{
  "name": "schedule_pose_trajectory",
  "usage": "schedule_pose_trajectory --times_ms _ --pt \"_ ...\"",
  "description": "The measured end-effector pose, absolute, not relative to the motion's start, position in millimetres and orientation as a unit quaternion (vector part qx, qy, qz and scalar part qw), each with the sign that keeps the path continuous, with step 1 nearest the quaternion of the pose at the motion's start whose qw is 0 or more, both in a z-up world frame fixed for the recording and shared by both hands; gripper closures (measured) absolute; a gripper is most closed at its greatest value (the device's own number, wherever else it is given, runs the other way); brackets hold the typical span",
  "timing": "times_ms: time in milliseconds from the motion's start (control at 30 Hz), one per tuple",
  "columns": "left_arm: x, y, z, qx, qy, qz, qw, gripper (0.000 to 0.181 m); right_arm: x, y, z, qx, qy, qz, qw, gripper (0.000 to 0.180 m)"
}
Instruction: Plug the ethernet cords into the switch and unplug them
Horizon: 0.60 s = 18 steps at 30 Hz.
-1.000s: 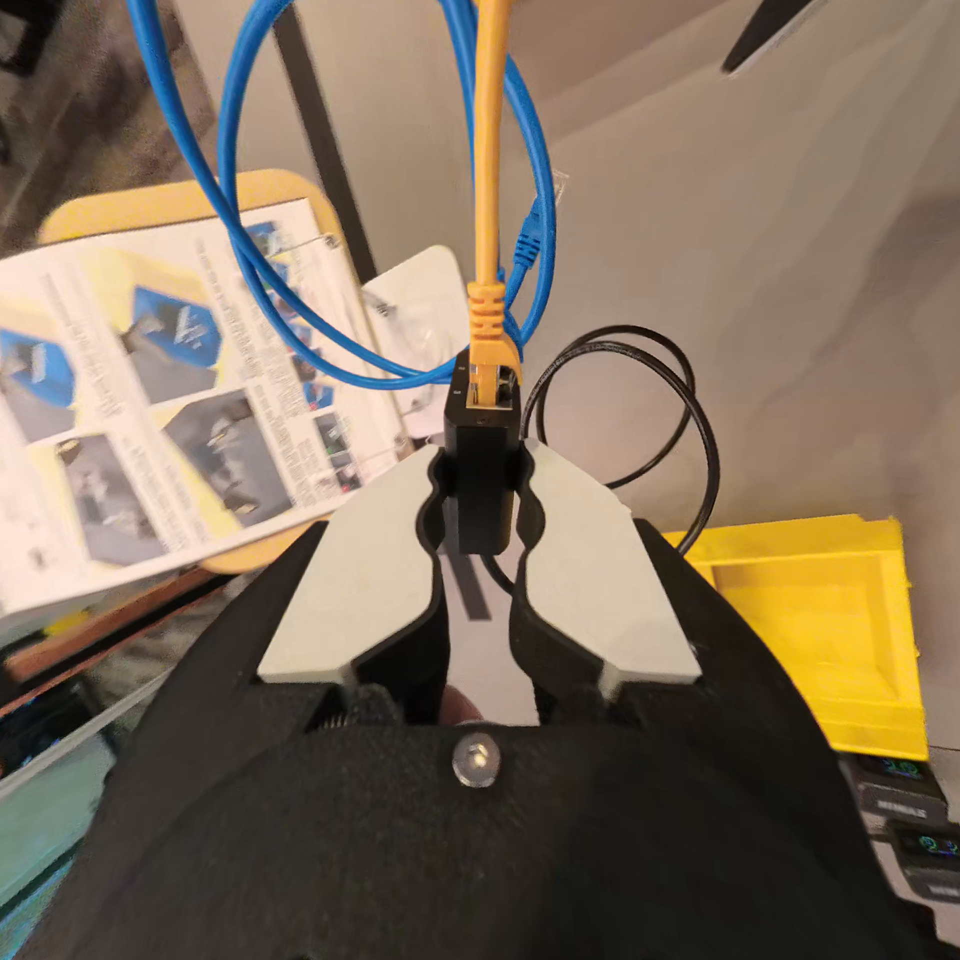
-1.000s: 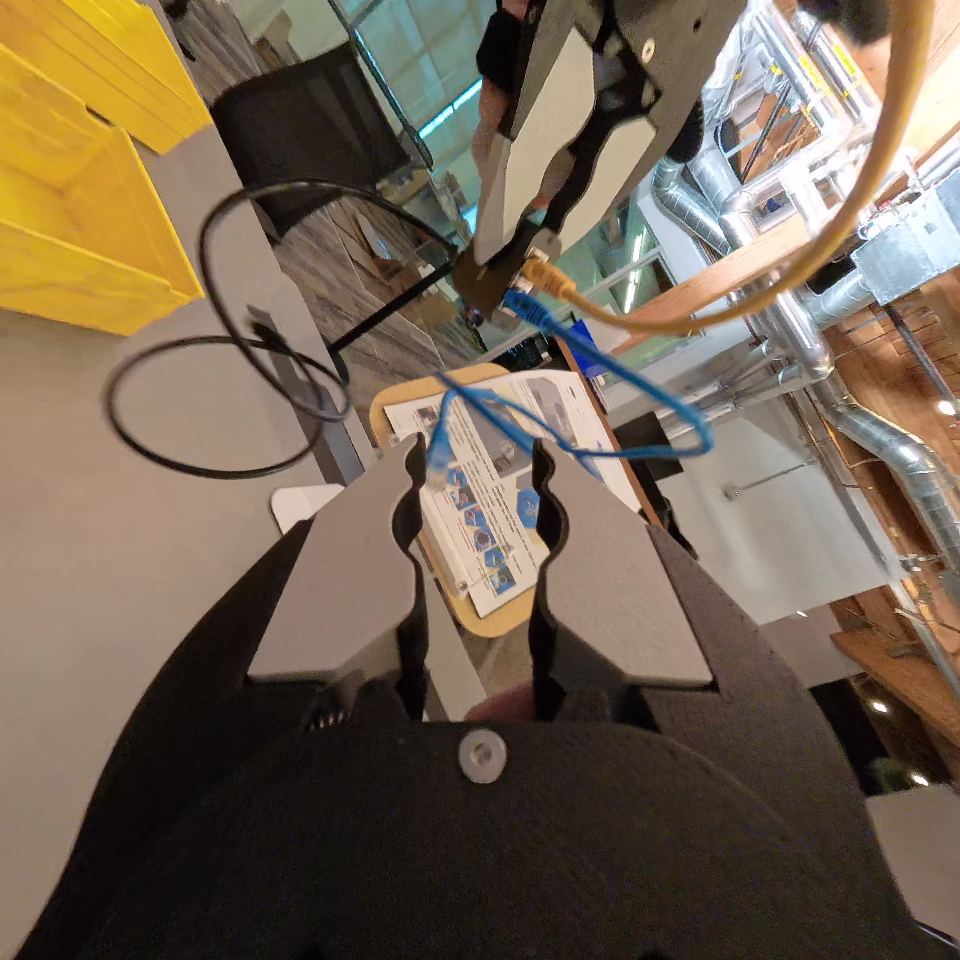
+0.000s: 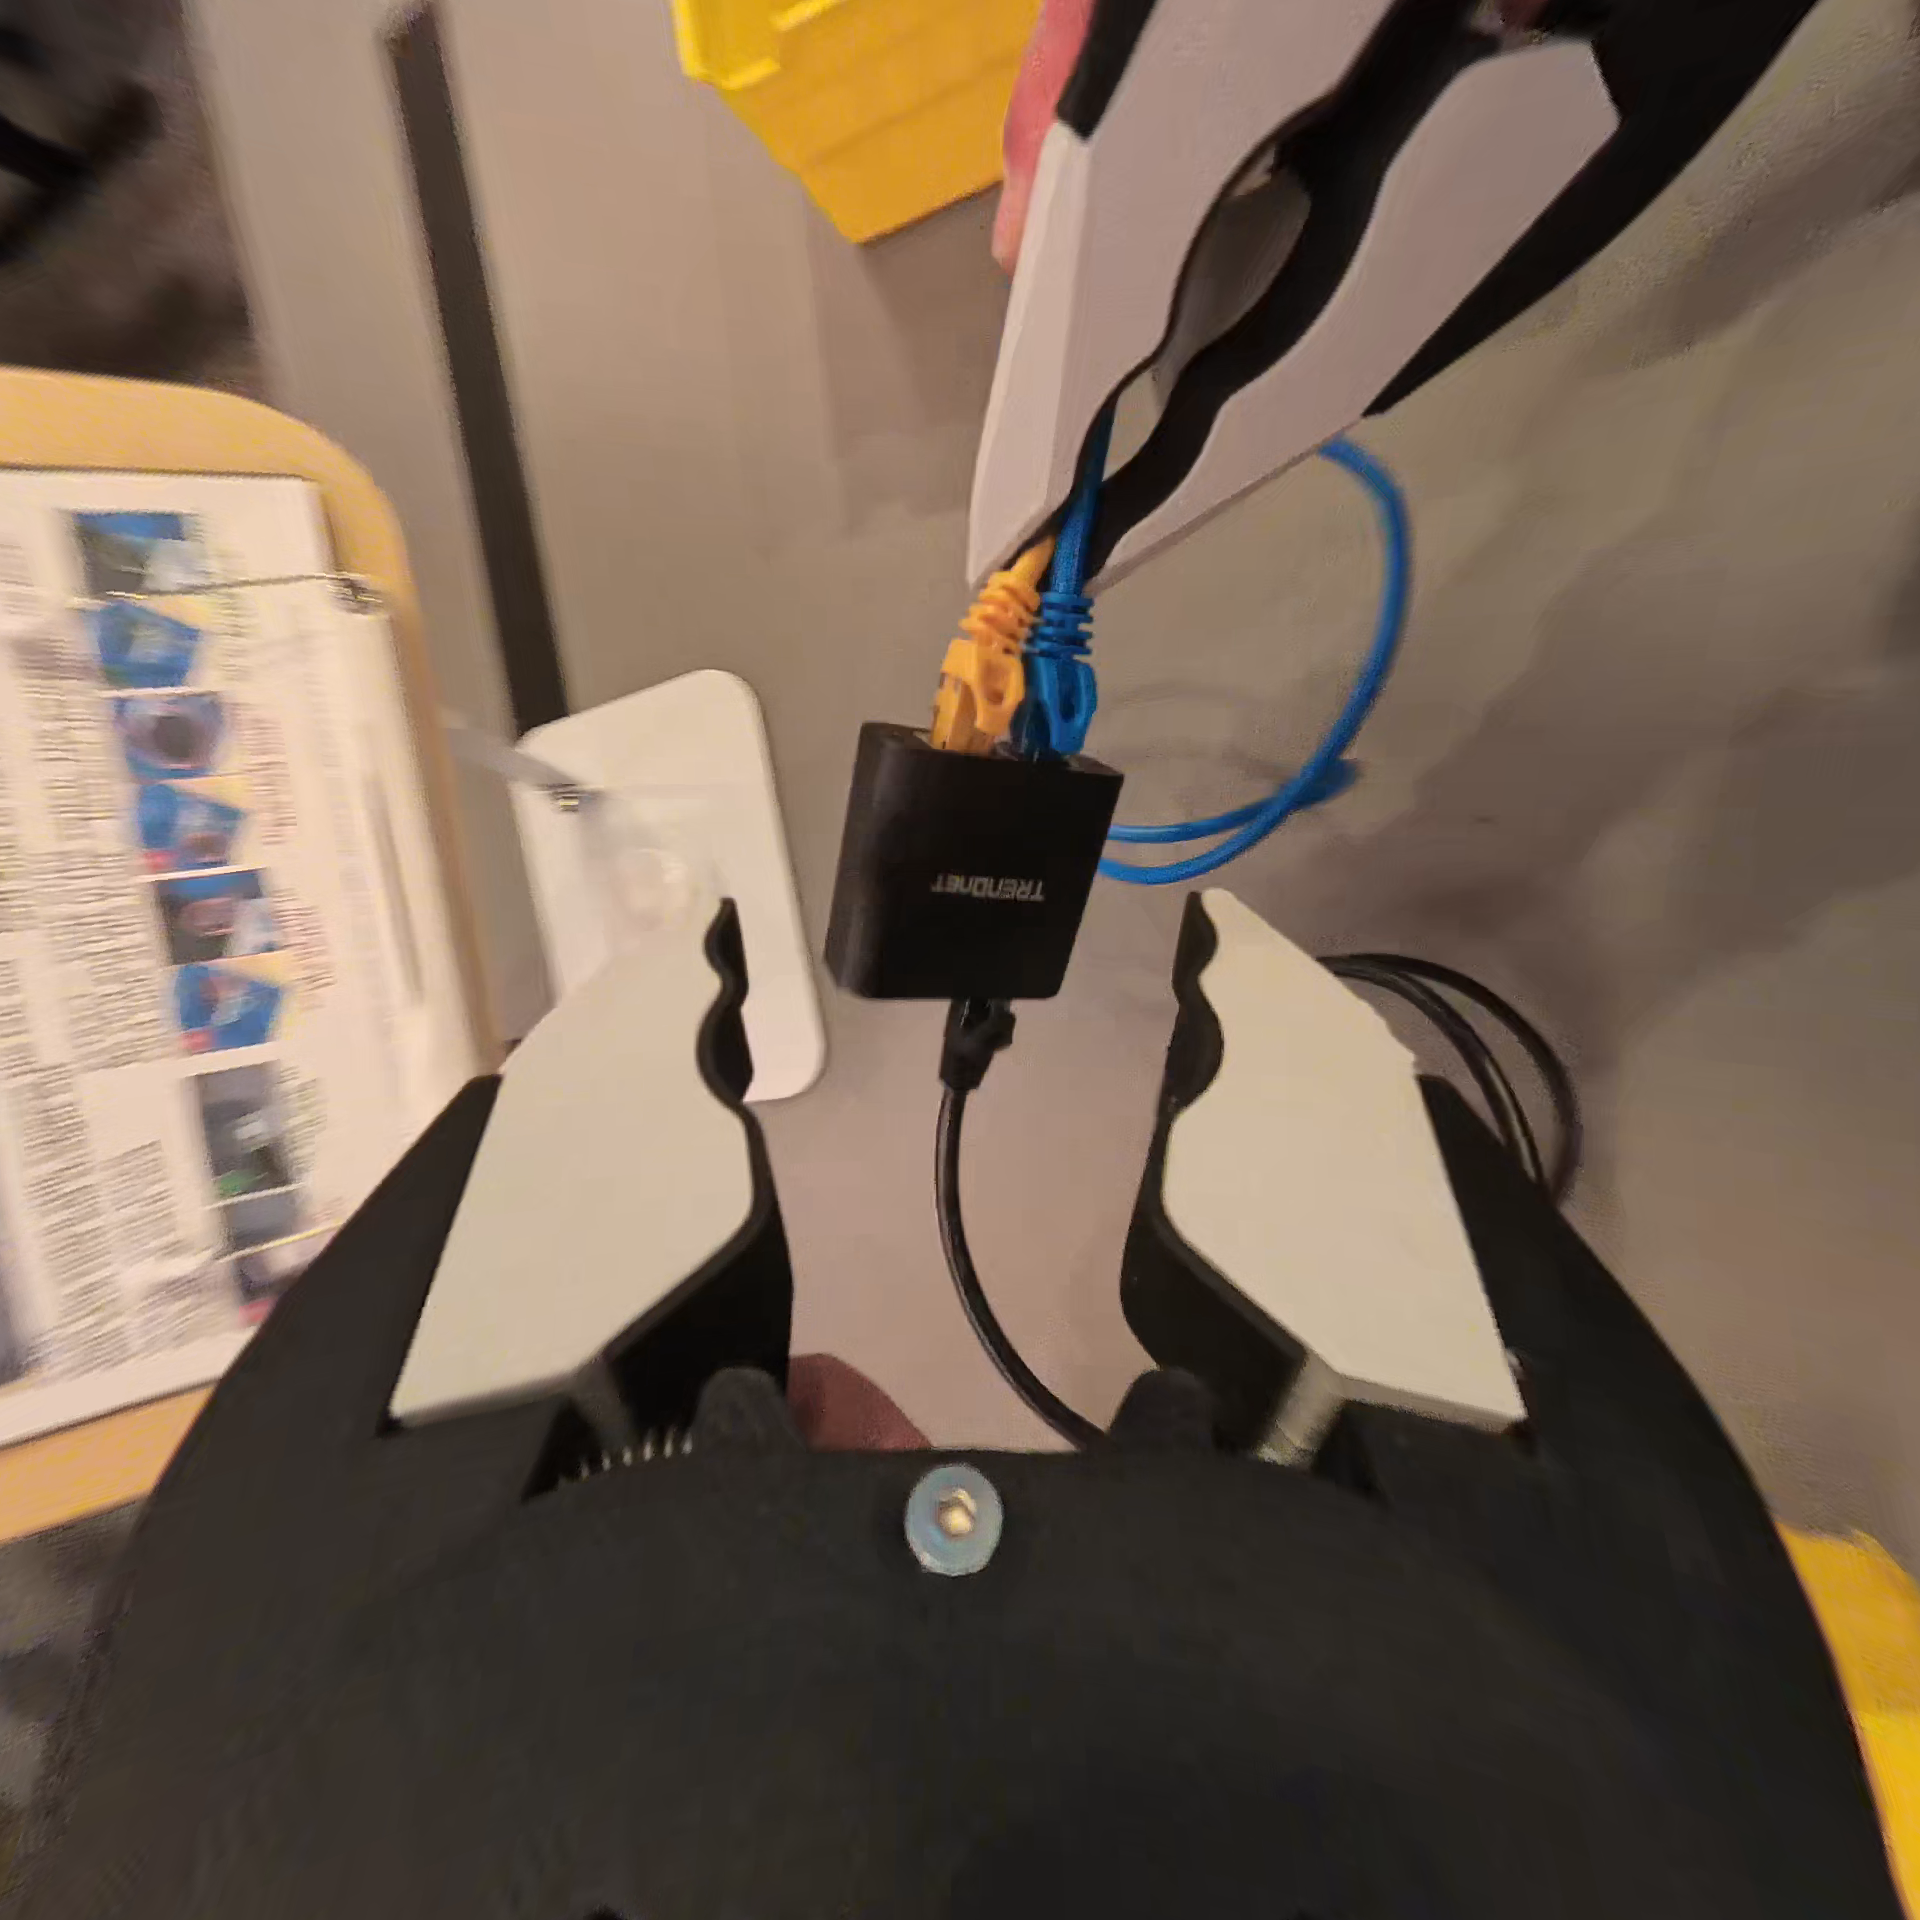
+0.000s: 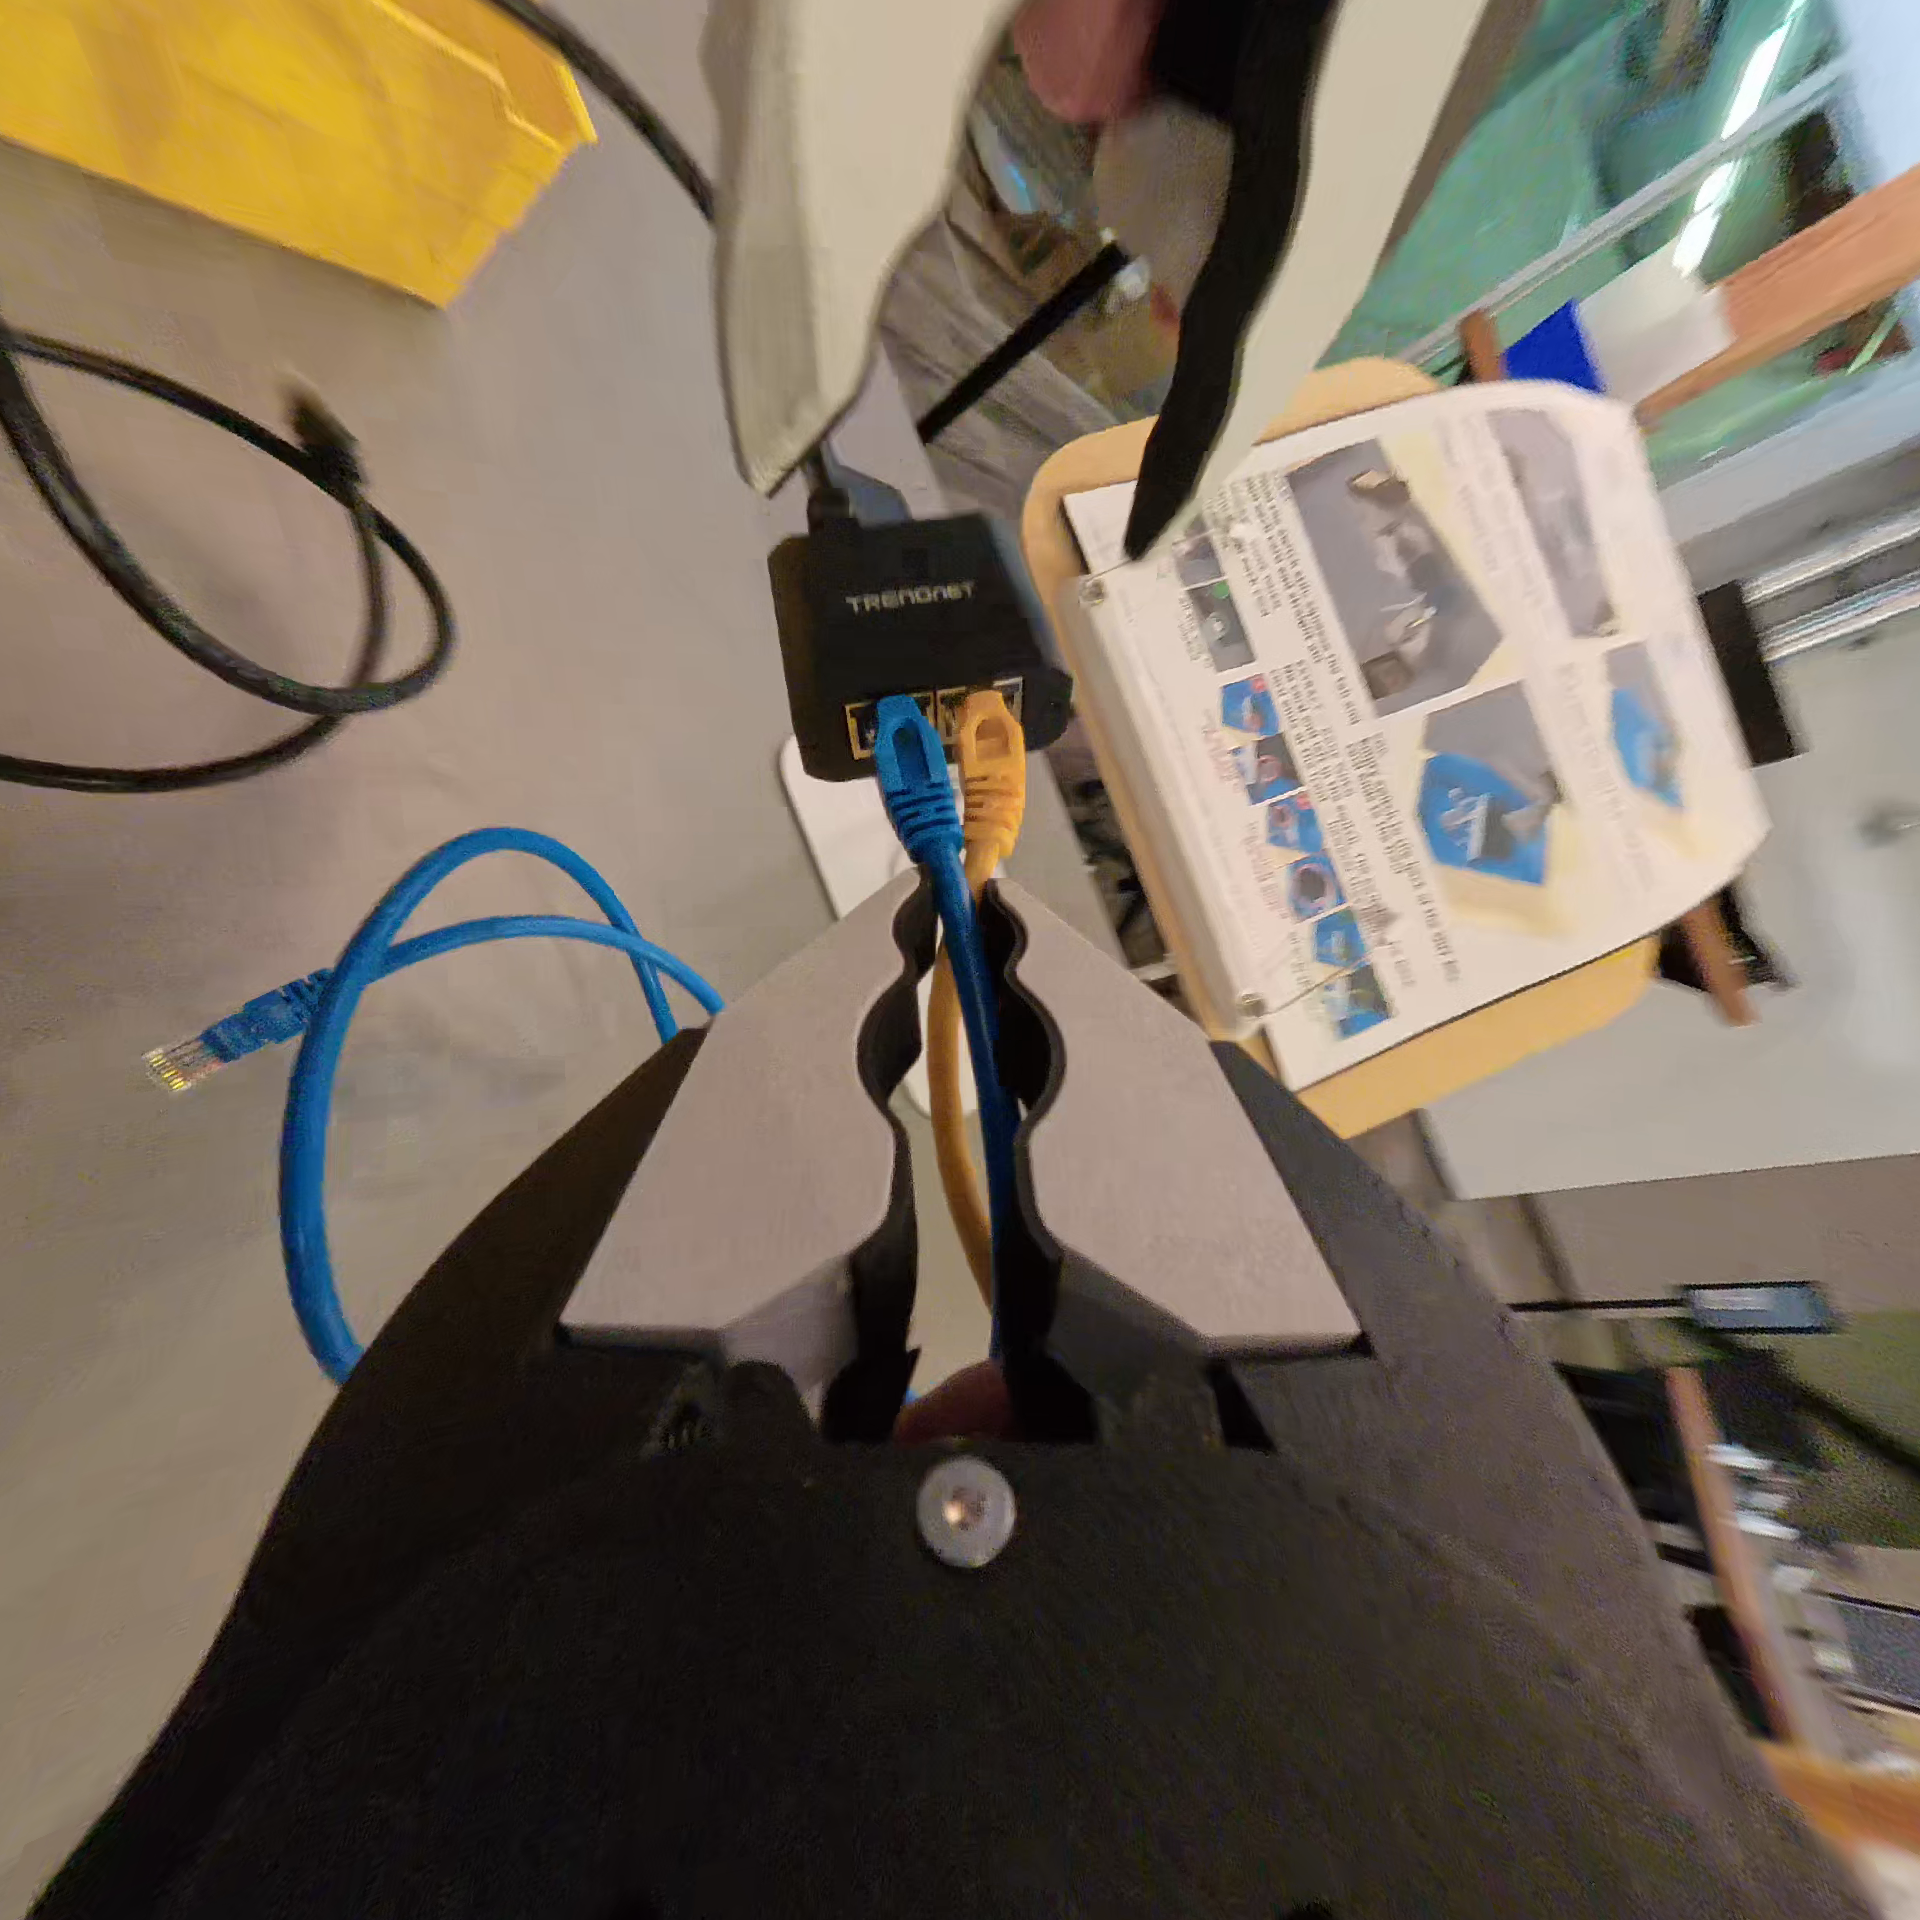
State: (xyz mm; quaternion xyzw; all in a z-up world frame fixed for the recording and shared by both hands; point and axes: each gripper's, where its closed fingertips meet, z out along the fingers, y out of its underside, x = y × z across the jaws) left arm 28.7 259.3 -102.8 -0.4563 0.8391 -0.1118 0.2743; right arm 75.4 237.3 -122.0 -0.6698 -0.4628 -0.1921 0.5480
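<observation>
The black switch (image 3: 971,873) lies between my left gripper's open fingers, which do not touch it. My left gripper (image 3: 961,914) is open. An orange plug (image 3: 982,675) and a blue plug (image 3: 1060,665) sit side by side in the switch's ports. My right gripper (image 4: 956,899) is shut on the blue cord (image 4: 971,997) just behind its plug. The orange cord (image 4: 948,1091) runs through the same gap. The switch (image 4: 914,644) also shows in the right wrist view. The blue cord's free plug (image 4: 208,1049) lies on the grey table (image 4: 520,520). I cannot tell whether the switch rests on the table.
A coiled black cable (image 4: 208,644) runs from the switch's back end. Yellow bins (image 4: 291,125) stand on the table. A tan clipboard with a printed sheet (image 4: 1455,727) lies beyond the table's edge. A white card (image 3: 665,831) lies next to the switch.
My left gripper has opened and let go of the switch. My right gripper has come in from farther off and shut on the blue cord next to the plugs.
</observation>
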Motion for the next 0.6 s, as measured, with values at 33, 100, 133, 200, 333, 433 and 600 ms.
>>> schedule_pose_trajectory --times_ms 33,100,133,200,333,433,600 --pt "28.1 261.9 -97.7 -0.446 0.834 -0.079 0.315 0.101 76.4 237.2 -123.2 -0.682 -0.455 -0.168 0.547 0.175" --pt "26.3 262.7 -91.5 -0.418 0.821 -0.011 0.389 0.097 77.3 236.3 -123.9 -0.696 -0.444 -0.127 0.549 0.175" --pt "26.6 261.3 -91.1 -0.407 0.811 0.019 0.42 0.097 76.5 235.6 -123.2 -0.702 -0.436 -0.104 0.554 0.175" --pt "25.2 254.5 -100.2 -0.393 0.802 0.065 0.445 0.088 74.5 234.3 -120.8 -0.705 -0.425 -0.07 0.563 0.175" --pt "22.7 250.5 -106.2 -0.381 0.784 0.093 0.481 0.08 66.3 227.0 -115.3 -0.689 -0.431 -0.027 0.583 0.175" --pt "18.7 247.3 -107.6 -0.402 0.79 0.031 0.462 0.072 61.4 216.7 -112.5 -0.669 -0.443 0.003 0.597 0.175" --pt "12.1 229.5 -121.1 -0.436 0.816 -0.065 0.373 0.094 52.2 202.9 -105.1 -0.641 -0.448 0.054 0.621 0.175"
